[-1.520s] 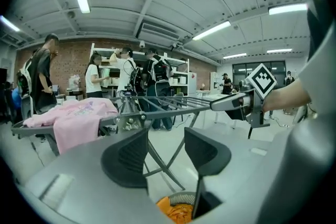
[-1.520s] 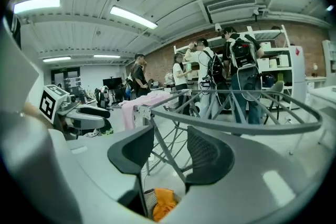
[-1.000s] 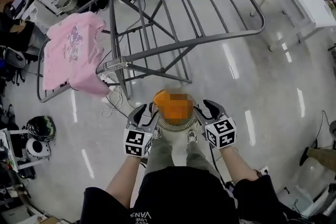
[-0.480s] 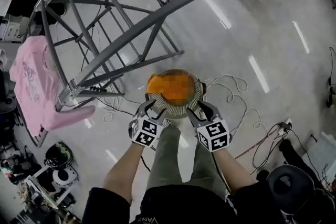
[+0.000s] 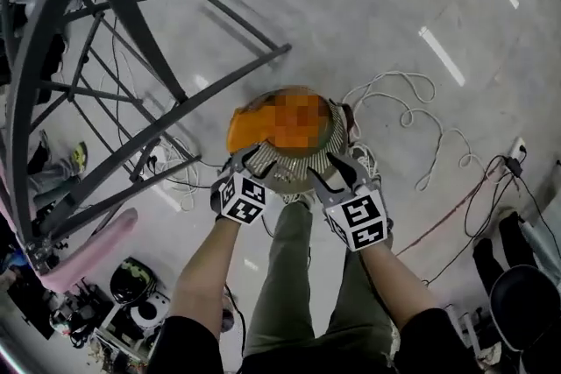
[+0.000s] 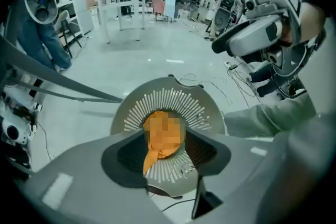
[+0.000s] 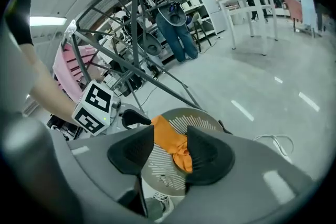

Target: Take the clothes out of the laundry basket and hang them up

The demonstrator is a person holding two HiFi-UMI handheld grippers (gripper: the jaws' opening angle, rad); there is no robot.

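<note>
1. The basket (image 5: 294, 169) is round, with a wall of thin pale upright slats. It stands mouth up on the glossy grey floor (image 5: 394, 4), just beyond the person's feet.
2. An orange cloth (image 5: 250, 127) lies bunched in the basket. It is soft and creased, and its long axis runs left to right across the mouth. Its left end laps over the left rim. In the left gripper view a narrow tail of it hangs toward the near rim.
3. The left gripper (image 5: 252, 160) is over the near left rim with its jaws apart. The cloth shows between its dark ribbed pads but is not pinched.
4. The right gripper (image 5: 337, 164) is over the near right rim, also with its jaws spread. The cloth and slats show in the gap, and nothing is gripped.
5. Each gripper carries a white cube with black square markers; no writing on them can be read.
6. A rack (image 5: 166, 123) of grey metal tubes stands to the left and far left of the basket.
7. A pink garment (image 5: 92, 245) hangs over the rack's low left rail.
8. A white cable (image 5: 412, 114) loops loosely on the floor to the right of the basket.
</note>
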